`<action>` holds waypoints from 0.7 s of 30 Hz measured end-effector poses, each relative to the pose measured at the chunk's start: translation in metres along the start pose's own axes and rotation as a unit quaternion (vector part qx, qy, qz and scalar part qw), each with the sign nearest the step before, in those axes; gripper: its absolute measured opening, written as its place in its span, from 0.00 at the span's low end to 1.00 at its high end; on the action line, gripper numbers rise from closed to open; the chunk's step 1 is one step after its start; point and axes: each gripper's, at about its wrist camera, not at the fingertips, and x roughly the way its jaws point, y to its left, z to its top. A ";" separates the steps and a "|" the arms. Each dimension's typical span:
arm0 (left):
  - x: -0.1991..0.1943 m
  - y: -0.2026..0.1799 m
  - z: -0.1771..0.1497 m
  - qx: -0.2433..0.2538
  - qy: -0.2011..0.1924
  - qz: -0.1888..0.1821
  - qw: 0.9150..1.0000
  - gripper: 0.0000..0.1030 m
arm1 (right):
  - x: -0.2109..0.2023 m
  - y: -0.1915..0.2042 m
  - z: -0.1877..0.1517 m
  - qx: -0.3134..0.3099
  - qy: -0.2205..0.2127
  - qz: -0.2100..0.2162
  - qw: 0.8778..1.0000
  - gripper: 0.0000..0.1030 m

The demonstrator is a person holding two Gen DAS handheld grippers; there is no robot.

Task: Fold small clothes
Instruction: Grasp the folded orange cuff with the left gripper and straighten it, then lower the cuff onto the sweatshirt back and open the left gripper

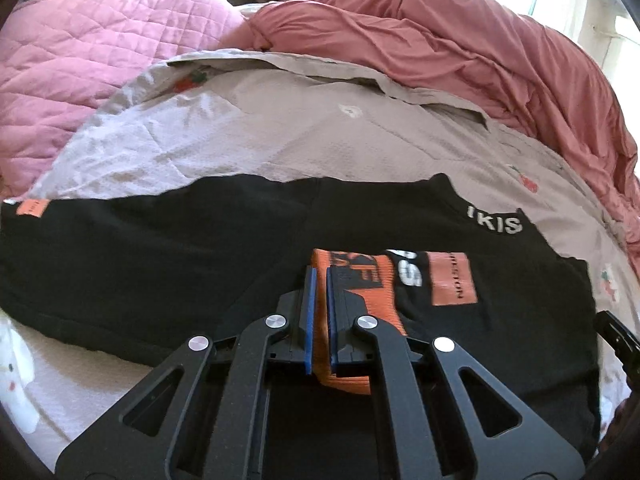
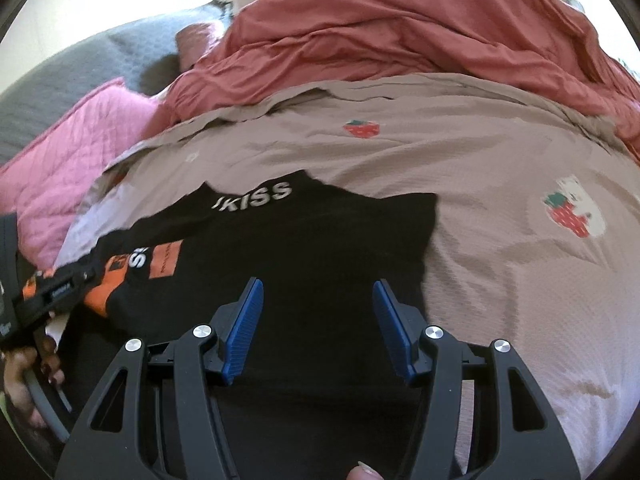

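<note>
Left wrist view shows our left gripper (image 1: 319,280) pinching the black-and-orange printed cotton garment's (image 1: 160,256) orange band on the strawberry-print beige bedspread (image 1: 320,136), right gripper (image 2: 318,292) wide, empty above it; next, we judge, a fold-over.

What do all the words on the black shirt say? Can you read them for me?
"KISS", white letters, first letter unclear, near the top edge of the black shirt.
"S", big white letter, cut off, beside the orange patch.
Orange patch: small dark print, too blurred to read.
Orange band in the left gripper: dark letters, unreadable.

Garment (image 1: 160,264) lettering partly cut off.
</note>
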 end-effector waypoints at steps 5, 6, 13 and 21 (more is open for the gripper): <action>0.002 0.006 0.000 0.004 0.007 0.006 1.000 0.00 | 0.025 0.007 -0.004 -0.025 0.041 -0.032 0.998 0.67; 0.002 0.007 0.000 0.002 0.006 0.010 1.000 0.00 | 0.031 0.004 -0.007 -0.023 0.054 -0.053 0.997 0.67; -0.029 0.004 0.007 0.009 -0.048 -0.003 0.999 0.03 | 0.038 -0.008 -0.014 -0.014 0.067 -0.057 0.996 0.65; -0.017 -0.038 -0.010 0.075 -0.010 -0.025 0.997 0.25 | 0.015 -0.005 -0.009 -0.009 0.026 -0.040 0.999 0.67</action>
